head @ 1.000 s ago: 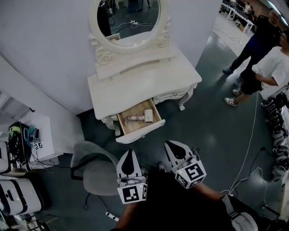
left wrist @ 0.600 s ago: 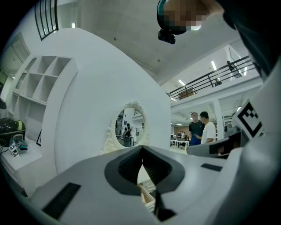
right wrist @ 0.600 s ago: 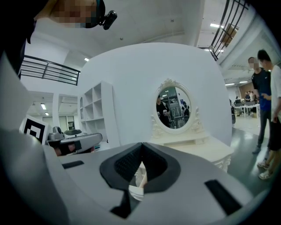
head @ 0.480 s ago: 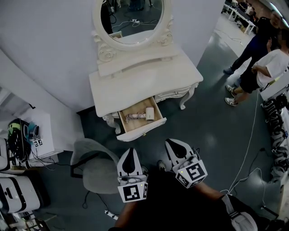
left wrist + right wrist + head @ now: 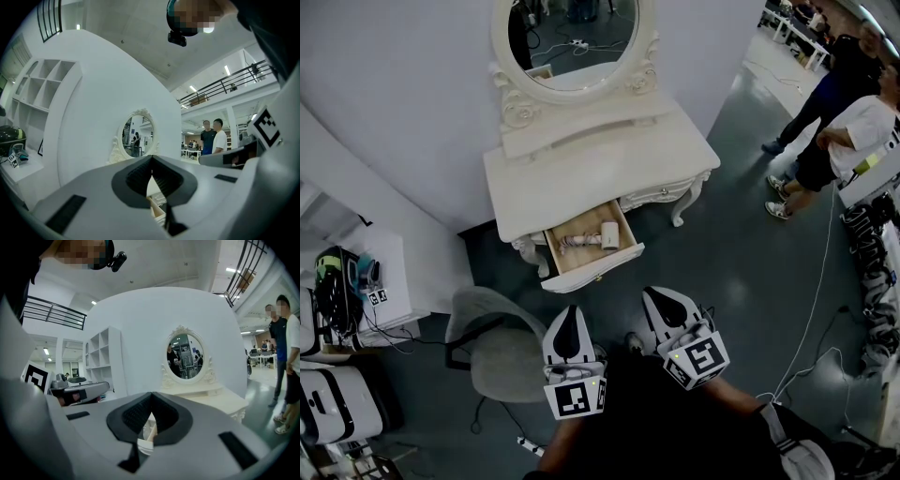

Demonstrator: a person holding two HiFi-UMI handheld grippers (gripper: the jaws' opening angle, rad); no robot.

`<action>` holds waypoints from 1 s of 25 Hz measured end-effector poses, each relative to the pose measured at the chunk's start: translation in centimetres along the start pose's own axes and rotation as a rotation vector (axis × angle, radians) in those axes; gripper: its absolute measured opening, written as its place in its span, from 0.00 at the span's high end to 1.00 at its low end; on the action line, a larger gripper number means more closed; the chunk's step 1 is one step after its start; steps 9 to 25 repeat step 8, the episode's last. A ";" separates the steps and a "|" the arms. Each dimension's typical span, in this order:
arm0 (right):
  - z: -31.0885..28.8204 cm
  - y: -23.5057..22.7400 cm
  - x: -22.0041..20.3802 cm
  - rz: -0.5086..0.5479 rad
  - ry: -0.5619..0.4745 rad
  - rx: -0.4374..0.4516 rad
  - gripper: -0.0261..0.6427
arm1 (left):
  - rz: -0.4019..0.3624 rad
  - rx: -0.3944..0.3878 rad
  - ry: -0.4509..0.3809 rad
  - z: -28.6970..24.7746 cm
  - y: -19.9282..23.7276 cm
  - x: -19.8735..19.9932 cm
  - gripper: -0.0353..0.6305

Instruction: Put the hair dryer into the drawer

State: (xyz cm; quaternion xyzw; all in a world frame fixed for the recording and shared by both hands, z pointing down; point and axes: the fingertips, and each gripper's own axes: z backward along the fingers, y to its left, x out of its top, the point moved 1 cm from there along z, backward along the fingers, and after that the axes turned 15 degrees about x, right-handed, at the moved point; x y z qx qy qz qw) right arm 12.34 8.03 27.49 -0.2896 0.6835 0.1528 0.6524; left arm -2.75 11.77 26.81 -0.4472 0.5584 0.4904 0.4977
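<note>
The hair dryer (image 5: 591,238), with a pinkish handle and a white head, lies inside the open wooden drawer (image 5: 589,267) of the white dressing table (image 5: 581,169). An oval mirror (image 5: 574,42) stands on the table. Both grippers hover well short of the drawer, above the floor and close to my body. My left gripper (image 5: 571,315) (image 5: 151,161) is shut with nothing in it. My right gripper (image 5: 659,299) (image 5: 151,397) is shut as well and holds nothing. Part of the drawer shows through the gap under each pair of pads.
A grey chair (image 5: 500,349) stands left of the grippers, near the drawer front. Two people (image 5: 839,117) stand at the upper right. A white cable (image 5: 814,314) runs across the floor on the right. A small white stand with gear (image 5: 356,286) is at the left.
Both grippers stay where they were, shut. The head view has shifted slightly, and the people at the right have moved a little.
</note>
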 end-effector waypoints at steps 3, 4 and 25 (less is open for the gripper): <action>0.0 0.1 0.0 0.002 -0.003 -0.001 0.92 | -0.001 -0.001 0.001 0.1 0.0 -0.1 0.91; 0.1 0.2 0.0 0.003 -0.004 0.000 0.92 | -0.001 -0.001 0.001 0.1 0.0 -0.1 0.91; 0.2 0.2 0.1 0.008 -0.005 0.002 0.92 | -0.001 -0.004 -0.005 0.1 -0.1 0.0 0.91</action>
